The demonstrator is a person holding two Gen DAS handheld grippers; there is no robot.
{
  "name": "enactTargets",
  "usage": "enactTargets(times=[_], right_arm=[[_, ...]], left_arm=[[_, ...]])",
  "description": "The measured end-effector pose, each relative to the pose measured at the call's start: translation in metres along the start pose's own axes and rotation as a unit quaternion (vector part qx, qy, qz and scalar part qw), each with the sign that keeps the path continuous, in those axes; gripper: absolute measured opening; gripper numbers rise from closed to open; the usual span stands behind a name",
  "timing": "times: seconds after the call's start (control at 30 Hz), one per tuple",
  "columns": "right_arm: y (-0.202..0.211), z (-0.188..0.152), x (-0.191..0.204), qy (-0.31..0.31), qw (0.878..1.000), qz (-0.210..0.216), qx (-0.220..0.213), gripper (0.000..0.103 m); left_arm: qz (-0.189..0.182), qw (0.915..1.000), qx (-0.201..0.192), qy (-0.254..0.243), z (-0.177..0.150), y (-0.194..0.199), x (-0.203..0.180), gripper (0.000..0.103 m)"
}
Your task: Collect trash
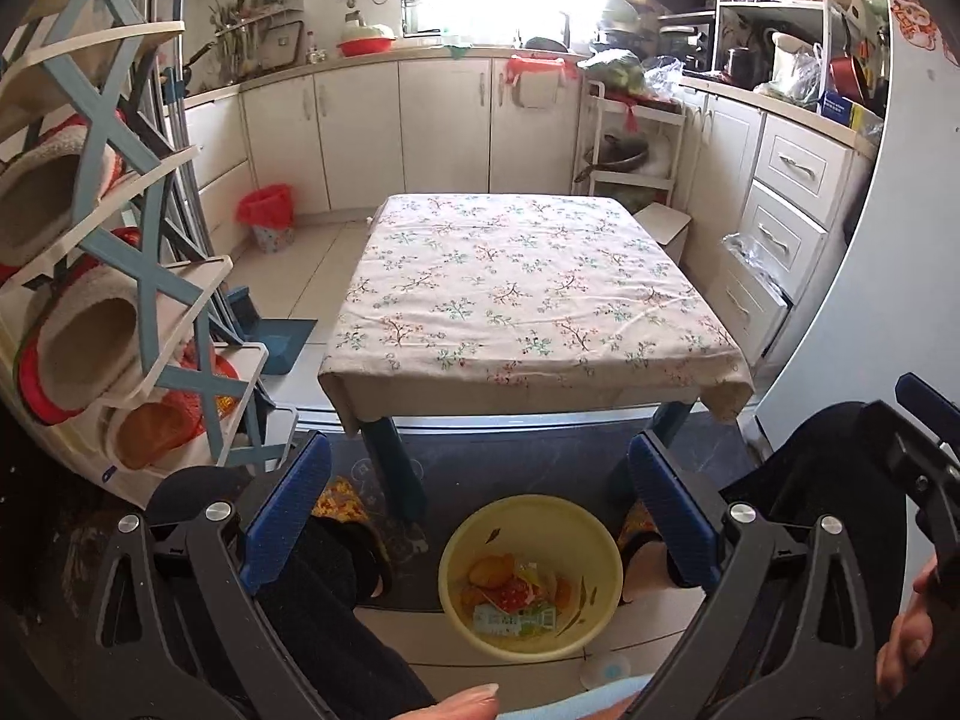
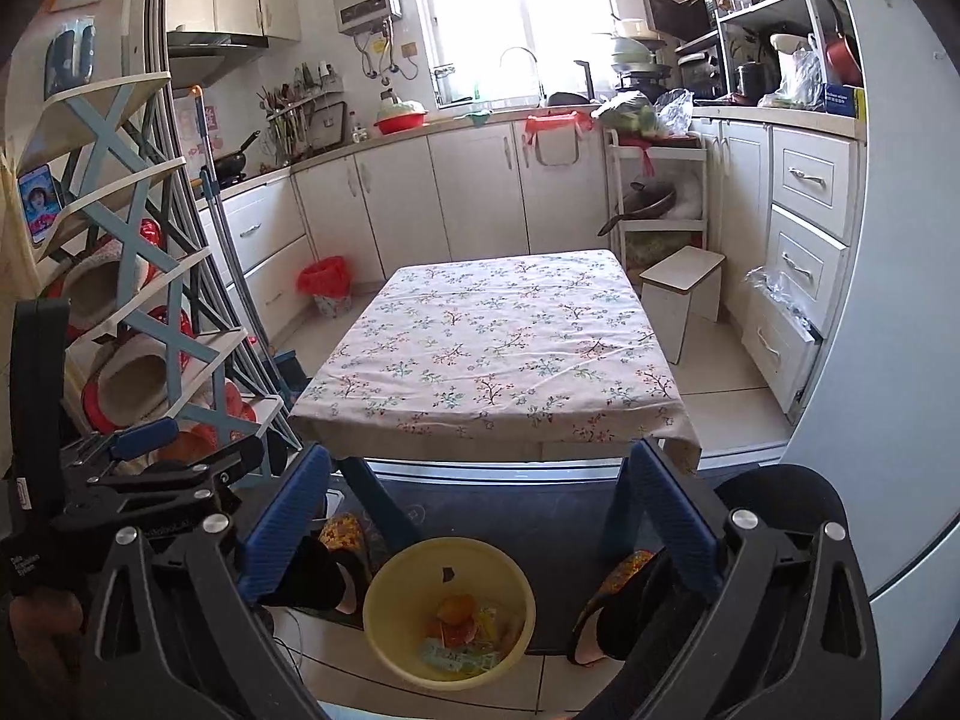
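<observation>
A yellow plastic basin [image 1: 585, 531] stands on the floor in front of the table, also in the right wrist view [image 2: 384, 600]. It holds trash [image 1: 516, 597]: orange peel, red and green wrappers, a printed packet; the trash also shows in the right wrist view [image 2: 459, 627]. My left gripper [image 1: 480, 510] is open and empty, held above the basin. My right gripper [image 2: 477, 510] is open and empty, also above the basin. The low table [image 1: 528, 288] with a floral cloth shows bare in both views [image 2: 498, 348].
A blue-and-white shoe rack [image 1: 120, 276] with slippers stands at the left. A red-lined waste bin [image 1: 270, 216] sits by the cabinets. A small white stool [image 2: 684, 294] is right of the table. A refrigerator side [image 2: 888, 300] is at the right. My legs and slippered feet flank the basin.
</observation>
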State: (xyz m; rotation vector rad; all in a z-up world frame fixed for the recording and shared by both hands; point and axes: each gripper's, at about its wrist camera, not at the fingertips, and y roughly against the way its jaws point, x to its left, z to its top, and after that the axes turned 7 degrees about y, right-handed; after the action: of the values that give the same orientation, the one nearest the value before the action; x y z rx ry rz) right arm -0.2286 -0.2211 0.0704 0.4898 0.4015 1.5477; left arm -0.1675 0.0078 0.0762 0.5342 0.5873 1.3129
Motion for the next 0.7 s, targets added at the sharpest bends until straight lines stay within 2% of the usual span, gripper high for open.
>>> enactTargets(times=[0.23, 0.7], right_arm=[[0.004, -0.001, 0.004, 0.002, 1.000, 0.000, -0.003, 0.096], [0.004, -0.004, 0.002, -0.003, 1.000, -0.002, -0.001, 0.096]], left_arm=[[0.033, 0.9990, -0.025, -0.019, 0.000, 0.013, -0.002, 0.095], [0.059, 0.9976, -0.030, -0.021, 0.002, 0.016, 0.001, 0.095]])
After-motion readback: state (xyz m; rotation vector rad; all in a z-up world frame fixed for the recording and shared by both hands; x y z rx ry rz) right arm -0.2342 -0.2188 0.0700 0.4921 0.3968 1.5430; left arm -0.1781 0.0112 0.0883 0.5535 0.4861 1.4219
